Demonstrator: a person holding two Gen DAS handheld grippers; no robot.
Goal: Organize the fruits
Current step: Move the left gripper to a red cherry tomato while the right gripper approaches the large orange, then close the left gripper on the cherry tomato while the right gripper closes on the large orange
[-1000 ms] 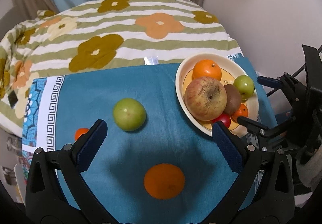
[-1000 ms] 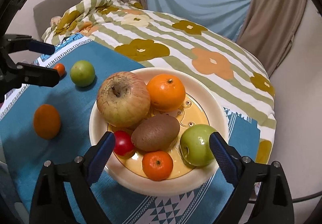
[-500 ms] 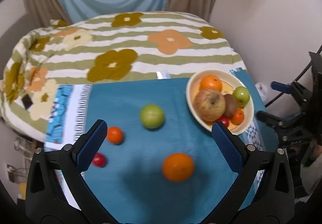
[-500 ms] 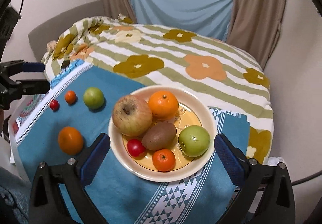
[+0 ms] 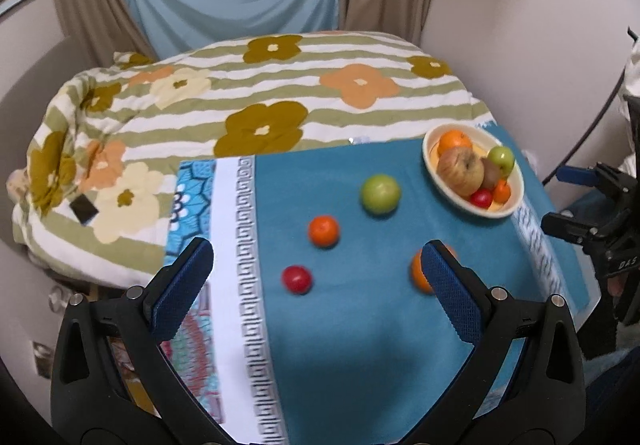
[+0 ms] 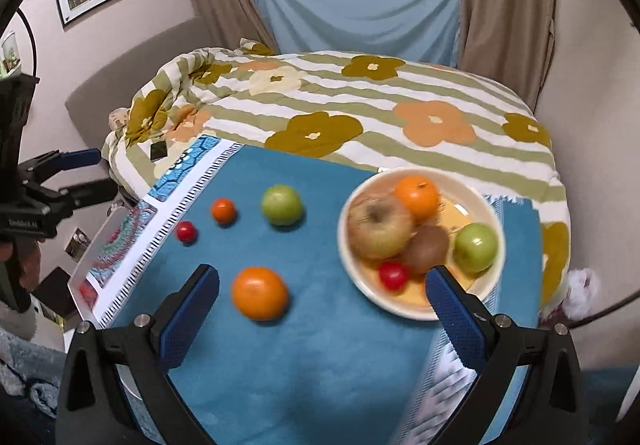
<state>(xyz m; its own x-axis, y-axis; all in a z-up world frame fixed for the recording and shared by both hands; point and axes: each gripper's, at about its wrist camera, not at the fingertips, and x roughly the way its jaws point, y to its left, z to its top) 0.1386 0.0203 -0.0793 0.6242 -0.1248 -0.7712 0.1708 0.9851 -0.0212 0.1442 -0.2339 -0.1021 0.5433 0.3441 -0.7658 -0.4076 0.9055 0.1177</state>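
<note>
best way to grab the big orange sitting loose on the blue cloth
Grip the large round orange across its widest middle, coming straight down from above with the open right gripper, which looks nearest. It lies alone on the teal blue cloth, clear of the cream bowl and the green apple, so both sides are free.
</note>
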